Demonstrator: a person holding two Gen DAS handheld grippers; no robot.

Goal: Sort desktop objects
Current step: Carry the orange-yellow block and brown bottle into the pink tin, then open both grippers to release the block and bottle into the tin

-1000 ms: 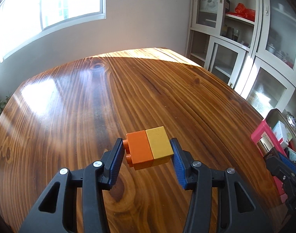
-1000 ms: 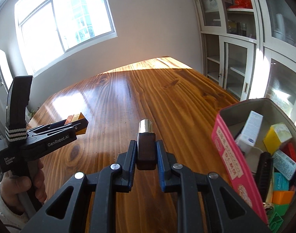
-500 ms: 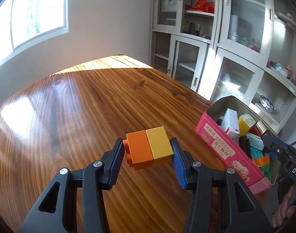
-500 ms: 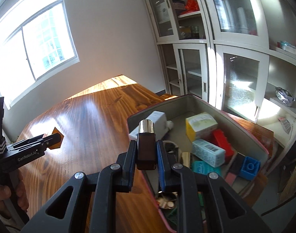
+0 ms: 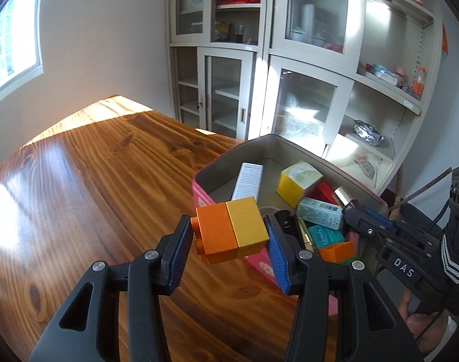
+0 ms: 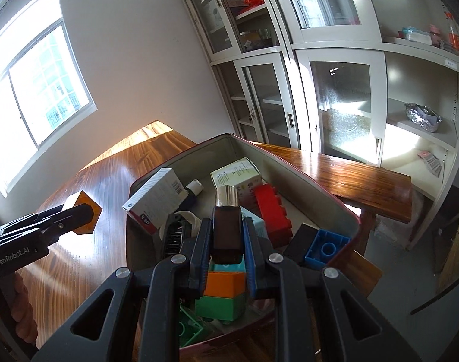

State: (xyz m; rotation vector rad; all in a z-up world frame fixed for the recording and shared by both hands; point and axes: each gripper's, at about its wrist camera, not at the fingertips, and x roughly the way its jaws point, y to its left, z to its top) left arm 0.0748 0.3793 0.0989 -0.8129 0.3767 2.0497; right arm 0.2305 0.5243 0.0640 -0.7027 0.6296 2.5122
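My left gripper [image 5: 229,238] is shut on a joined orange and yellow toy brick [image 5: 231,230] and holds it above the table, beside the near left wall of the pink tin box [image 5: 199,194]. My right gripper [image 6: 226,241] is shut on a dark brown lipstick tube with a silver cap [image 6: 227,220] and holds it over the open tin box [image 6: 319,187]. The box holds several bricks and small cartons. The left gripper with its brick [image 6: 83,215] shows at the left of the right wrist view. The right gripper [image 5: 354,208] shows over the box in the left wrist view.
The box stands near the right end of the wooden table [image 5: 78,181]. A wooden bench [image 6: 350,178] is beyond the box. Grey glass-door cabinets [image 5: 304,60] line the wall behind. A window [image 6: 33,90] is at the left.
Both grippers have swung right toward the box. The right gripper now holds the tube right over the box's contents. The left gripper's brick has come up to the box's wall.
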